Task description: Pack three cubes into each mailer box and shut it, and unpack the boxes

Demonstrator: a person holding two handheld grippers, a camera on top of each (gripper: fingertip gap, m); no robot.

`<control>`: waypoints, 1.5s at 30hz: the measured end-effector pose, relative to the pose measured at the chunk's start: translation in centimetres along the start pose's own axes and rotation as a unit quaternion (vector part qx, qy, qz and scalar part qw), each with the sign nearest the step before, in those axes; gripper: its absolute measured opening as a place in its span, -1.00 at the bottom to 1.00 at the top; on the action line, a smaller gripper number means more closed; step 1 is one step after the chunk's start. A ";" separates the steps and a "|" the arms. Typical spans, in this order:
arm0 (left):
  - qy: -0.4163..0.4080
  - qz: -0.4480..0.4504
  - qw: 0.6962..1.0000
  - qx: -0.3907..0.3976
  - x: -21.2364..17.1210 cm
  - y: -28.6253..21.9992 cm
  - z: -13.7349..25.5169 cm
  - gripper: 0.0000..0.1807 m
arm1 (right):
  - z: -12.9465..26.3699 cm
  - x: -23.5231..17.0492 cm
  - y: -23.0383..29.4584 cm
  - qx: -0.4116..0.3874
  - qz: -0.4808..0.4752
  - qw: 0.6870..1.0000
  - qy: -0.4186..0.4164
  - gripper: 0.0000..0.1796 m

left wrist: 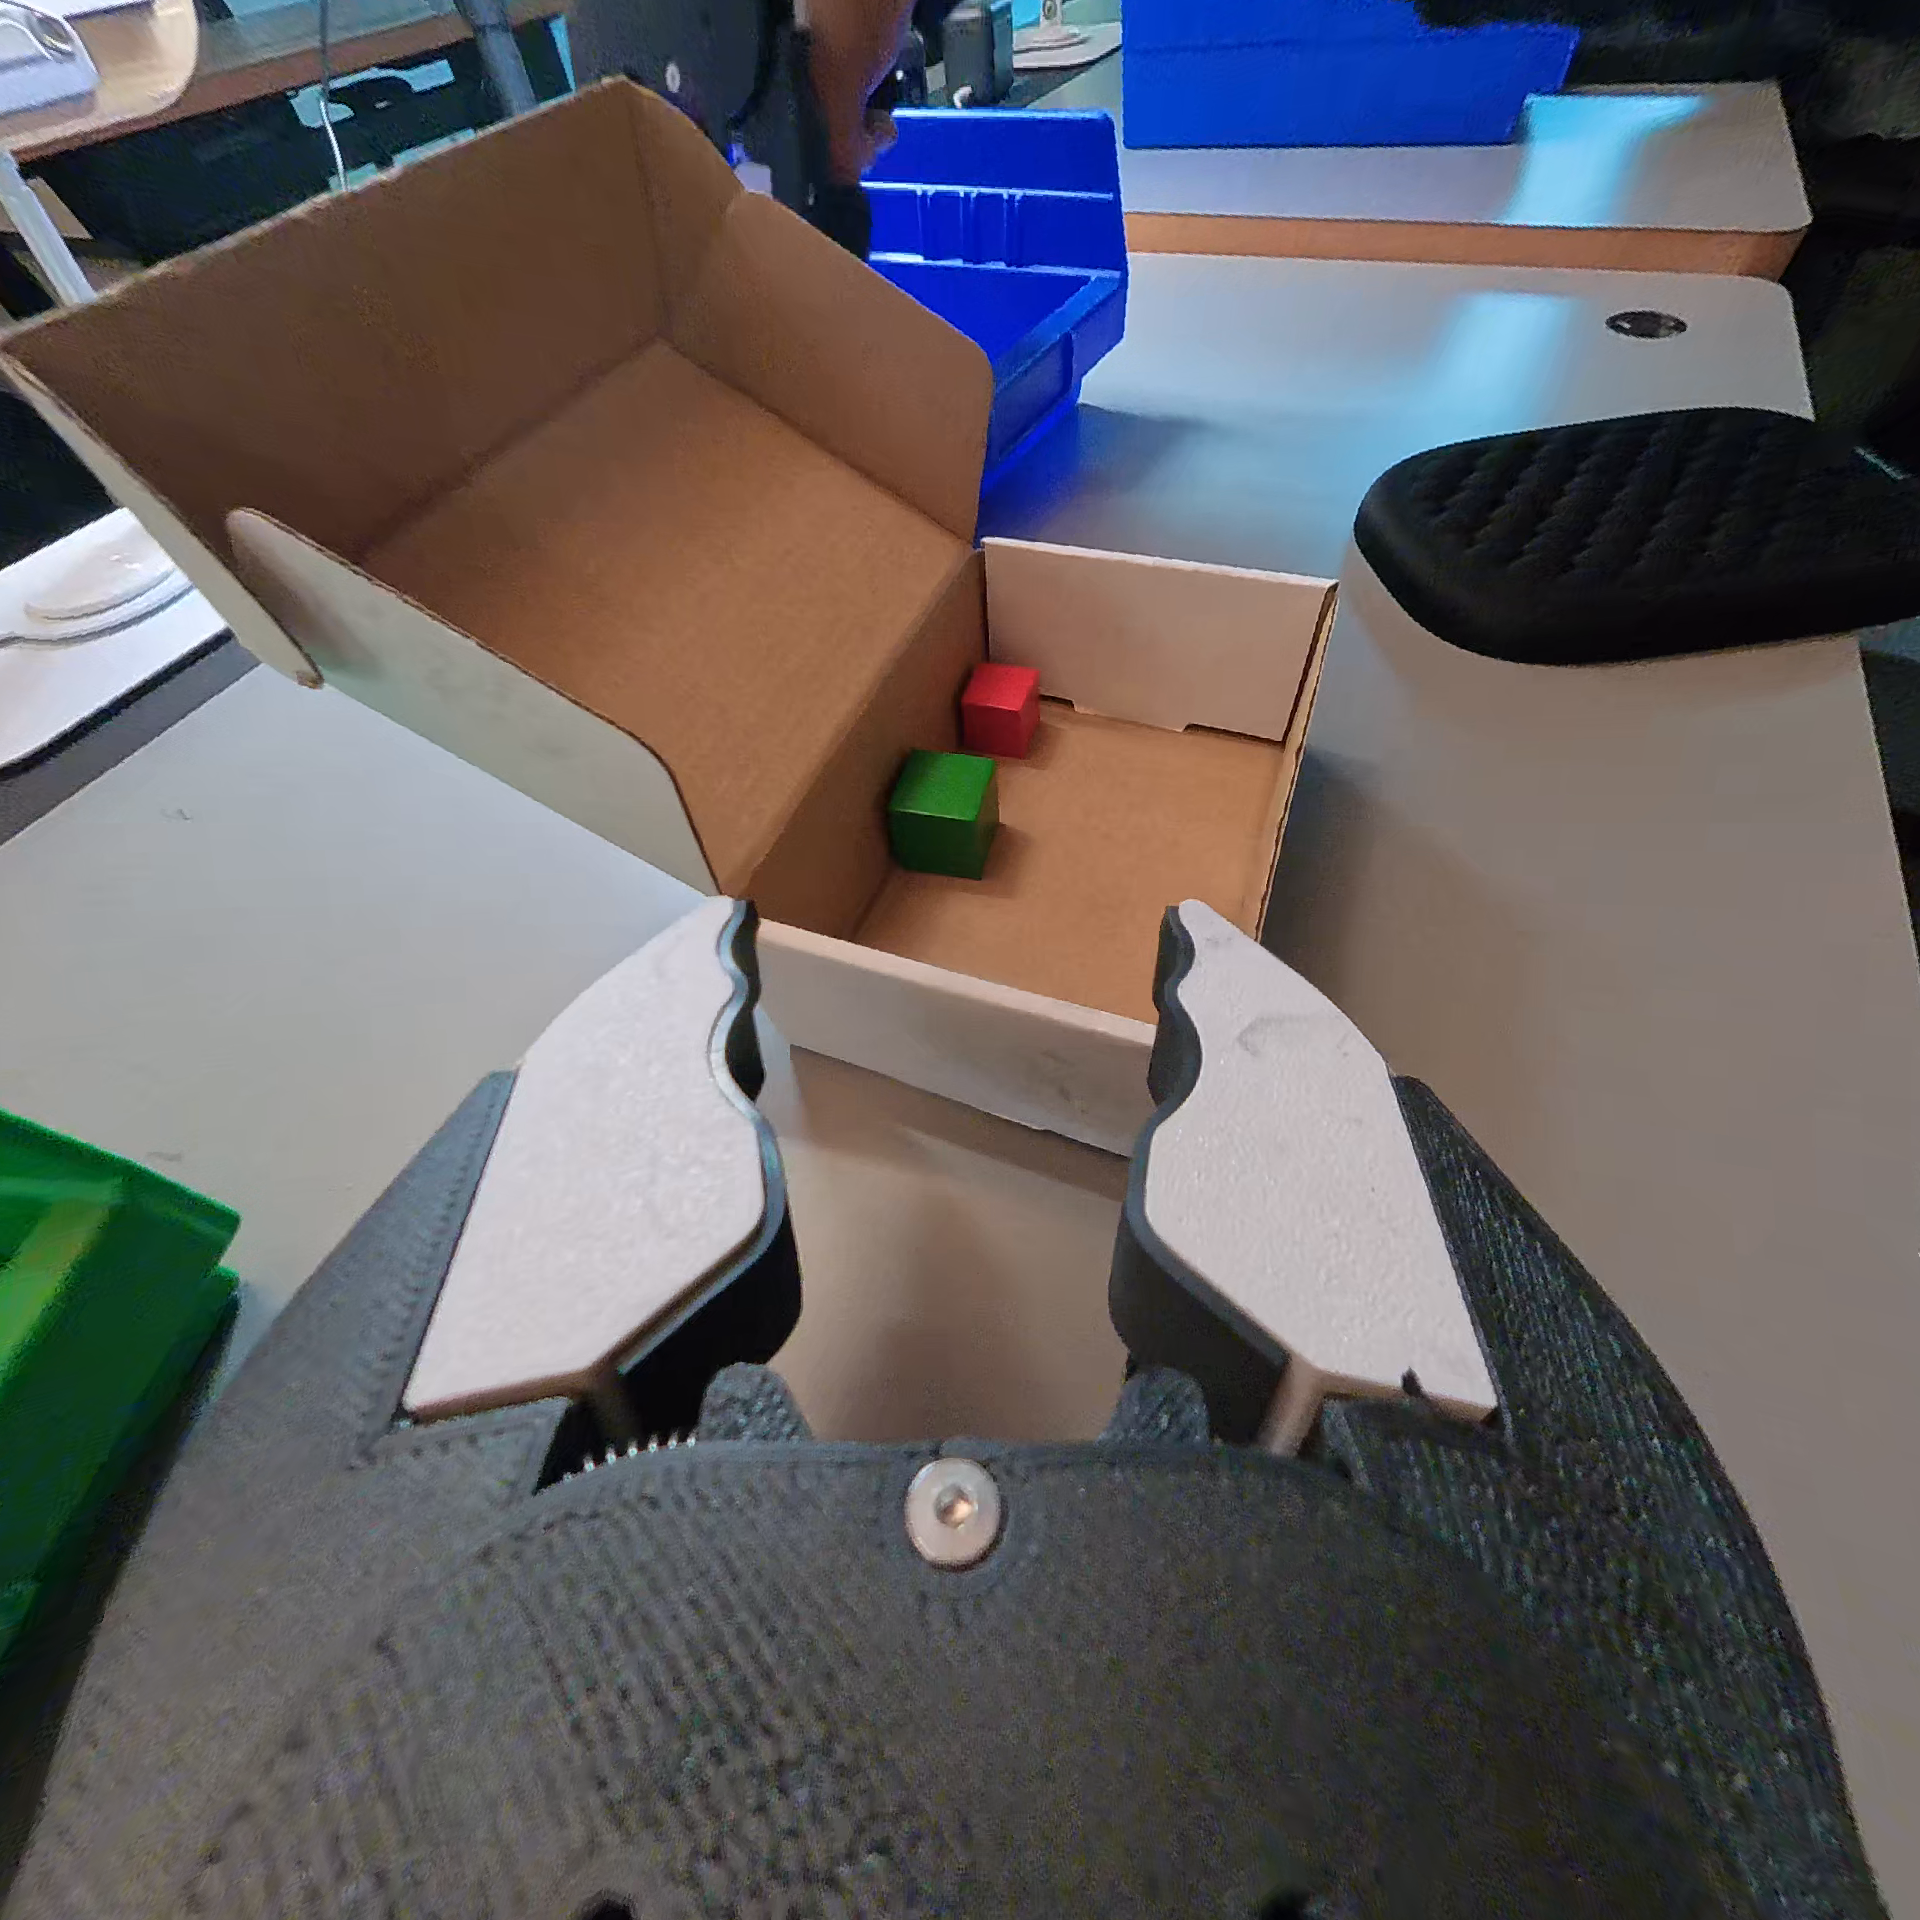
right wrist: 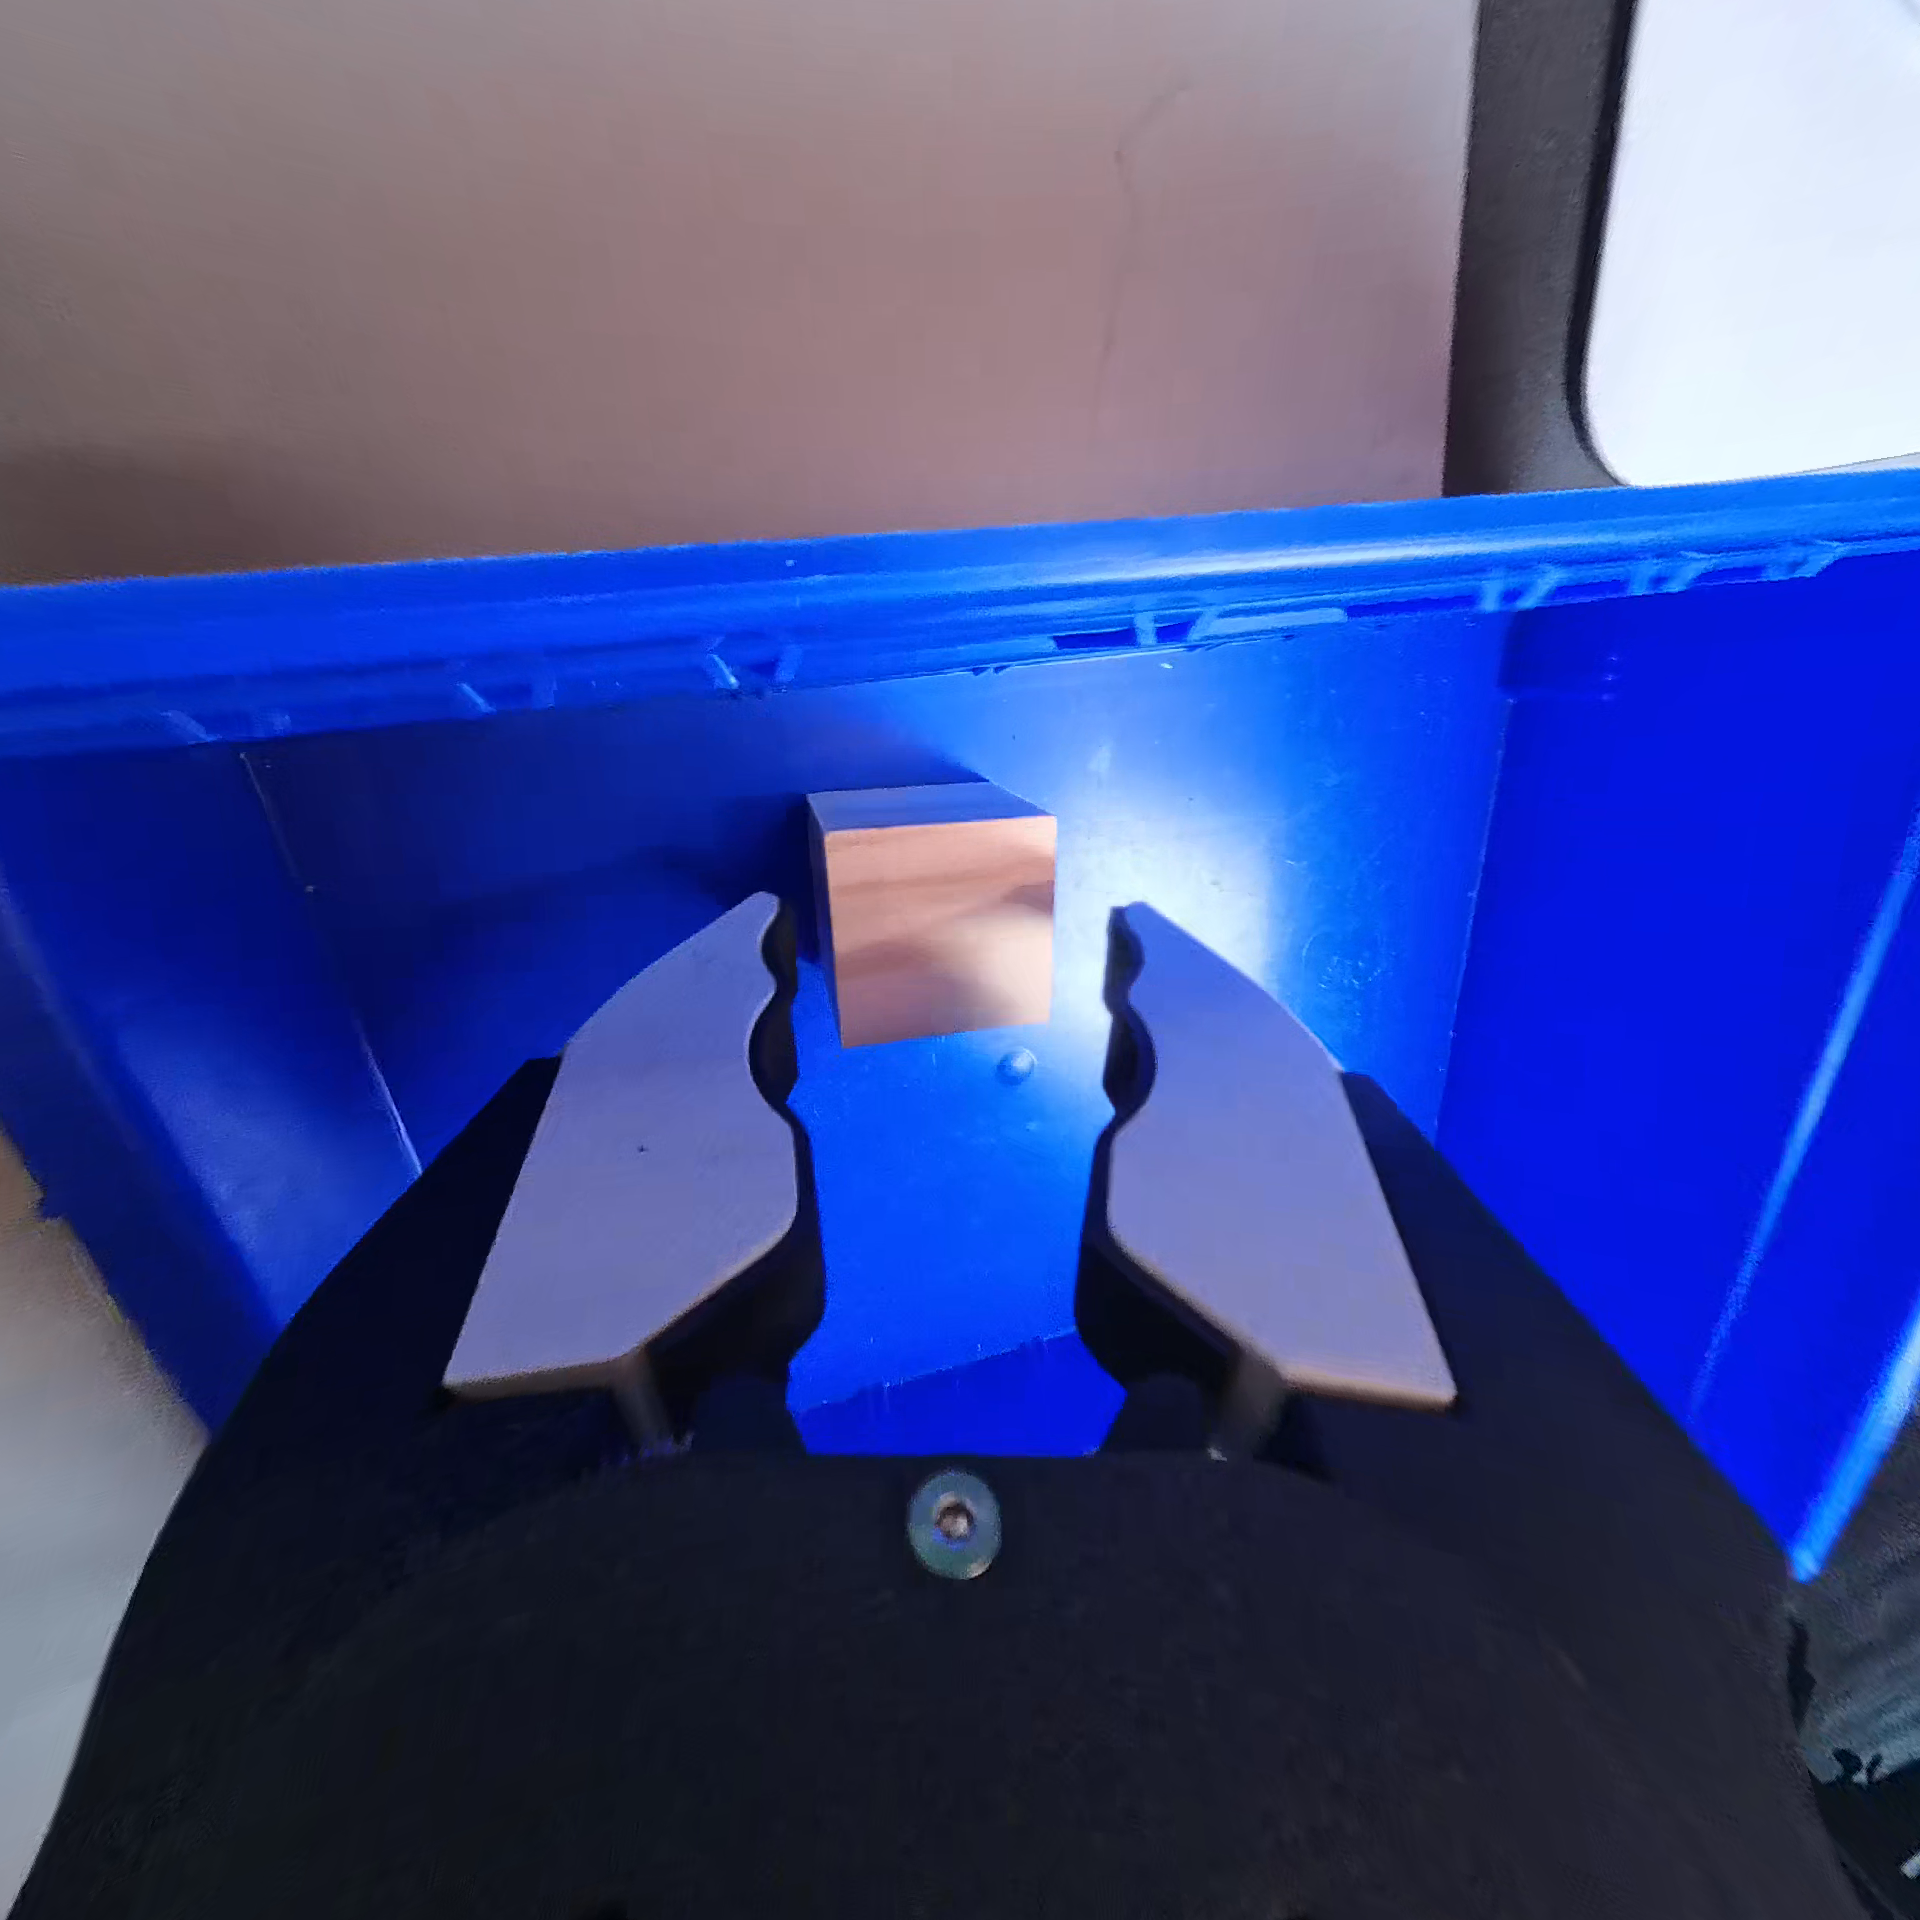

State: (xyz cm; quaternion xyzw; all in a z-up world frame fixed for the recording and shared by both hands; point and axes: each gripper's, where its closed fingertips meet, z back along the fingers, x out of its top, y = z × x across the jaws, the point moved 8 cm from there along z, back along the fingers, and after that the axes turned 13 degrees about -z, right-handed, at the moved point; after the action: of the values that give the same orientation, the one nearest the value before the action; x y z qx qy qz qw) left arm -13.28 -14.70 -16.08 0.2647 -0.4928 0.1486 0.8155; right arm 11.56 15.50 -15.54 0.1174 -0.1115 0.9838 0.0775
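In the left wrist view an open white mailer box (left wrist: pixel 1132 613) stands on the grey table with its lid raised to the left. A red cube (left wrist: pixel 1000 709) and a green cube (left wrist: pixel 943 814) sit inside against its left wall. My left gripper (left wrist: pixel 956 935) is open and empty, just in front of the box's near wall. In the right wrist view my right gripper (right wrist: pixel 945 925) is open inside a blue bin (right wrist: pixel 1299 831). A pale shiny cube (right wrist: pixel 940 925) sits on the bin floor just beyond and between the fingertips; the left tip is beside it.
A blue bin (left wrist: pixel 997 270) stands behind the box lid, another blue bin (left wrist: pixel 1330 83) farther back. A green bin (left wrist: pixel 94 1330) is at the left edge. A black chair armrest (left wrist: pixel 1652 530) overhangs the table's right side. A dark chair frame (right wrist: pixel 1527 239) shows beyond the bin. The grippers' ends are close to 35 cm from one another.
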 end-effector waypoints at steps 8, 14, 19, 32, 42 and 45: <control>-0.006 -0.006 1.000 0.002 0.5 -0.1 0.2 -0.20 | 12.0 3.7 5.5 -0.020 0.025 0.988 -0.150 -0.41; -0.008 -0.028 1.000 -0.007 1.0 -0.9 0.2 -0.20 | 12.7 6.9 17.3 0.056 0.125 0.982 -0.132 -0.47; -0.004 -0.034 0.999 -0.006 1.3 -1.8 0.6 -0.19 | 7.0 8.0 23.4 0.048 0.161 0.983 -0.070 -0.47; 0.006 -0.036 0.999 -0.006 1.1 -2.3 0.8 -0.19 | 2.6 7.5 25.4 0.009 0.154 0.987 -0.054 -0.77; 0.009 -0.036 0.999 -0.005 1.0 -2.3 0.7 -0.20 | 1.7 7.8 25.3 0.019 0.143 0.989 -0.030 -0.68; 0.008 -0.034 0.999 -0.004 1.0 -2.2 0.7 -0.20 | 2.8 8.0 25.5 0.034 0.142 0.988 -0.051 -0.69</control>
State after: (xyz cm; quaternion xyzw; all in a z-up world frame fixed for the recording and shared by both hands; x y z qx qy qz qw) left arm -12.25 -16.96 -15.58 0.2767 -0.4779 0.1208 0.8249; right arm -0.10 -8.66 -16.04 0.1525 -0.0978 0.9808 -0.0725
